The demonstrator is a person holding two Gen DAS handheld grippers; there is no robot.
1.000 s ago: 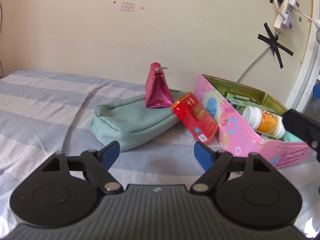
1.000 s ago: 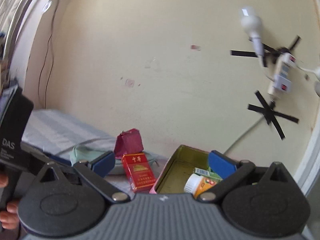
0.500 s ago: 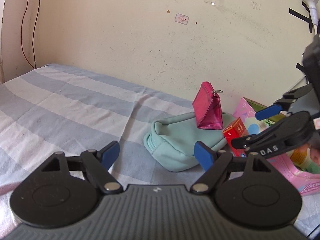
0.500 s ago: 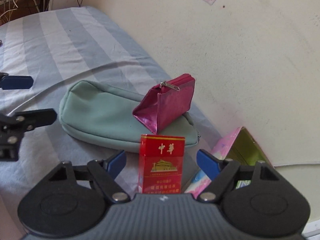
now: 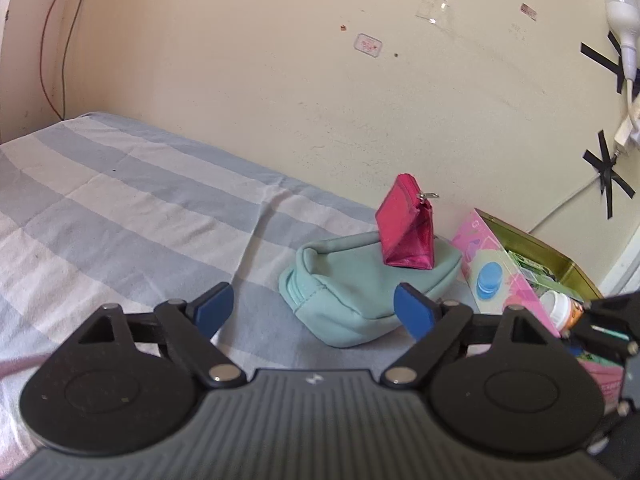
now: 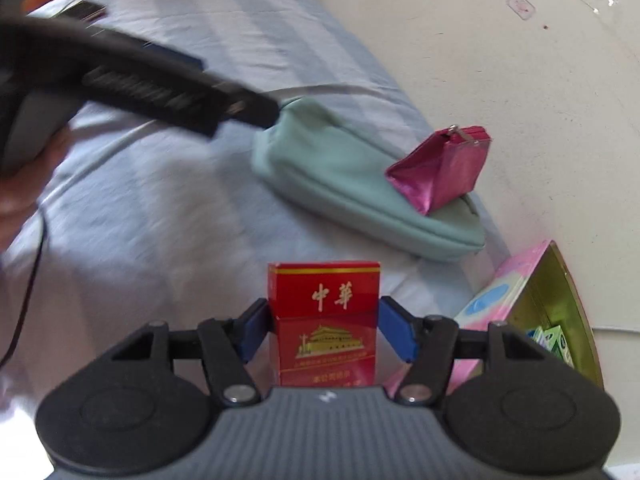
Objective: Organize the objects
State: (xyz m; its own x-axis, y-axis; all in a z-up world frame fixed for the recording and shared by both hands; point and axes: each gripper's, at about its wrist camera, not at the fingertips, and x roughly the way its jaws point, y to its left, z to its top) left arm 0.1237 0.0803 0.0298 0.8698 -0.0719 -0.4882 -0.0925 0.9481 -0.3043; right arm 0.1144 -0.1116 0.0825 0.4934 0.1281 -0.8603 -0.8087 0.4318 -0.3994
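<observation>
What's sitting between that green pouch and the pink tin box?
Only bare striped bedsheet shows between the green pouch and the pink tin box in the left wrist view; the small pink purse sits on the pouch.

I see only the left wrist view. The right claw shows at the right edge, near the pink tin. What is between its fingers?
Observer: A red cigarette pack, upright. The right claw is closing on it, and its blue pads touch the pack's sides.
Operator: Is the pack already inside the tin?
Observer: No. It is outside, left of the pink tin in the right wrist view. Its bottom is hidden.
Operator: Does anything else lie on the bed?
Observer: Yes, a dark flat thing lies far back on the striped sheet. It is too blurred to name.
</observation>
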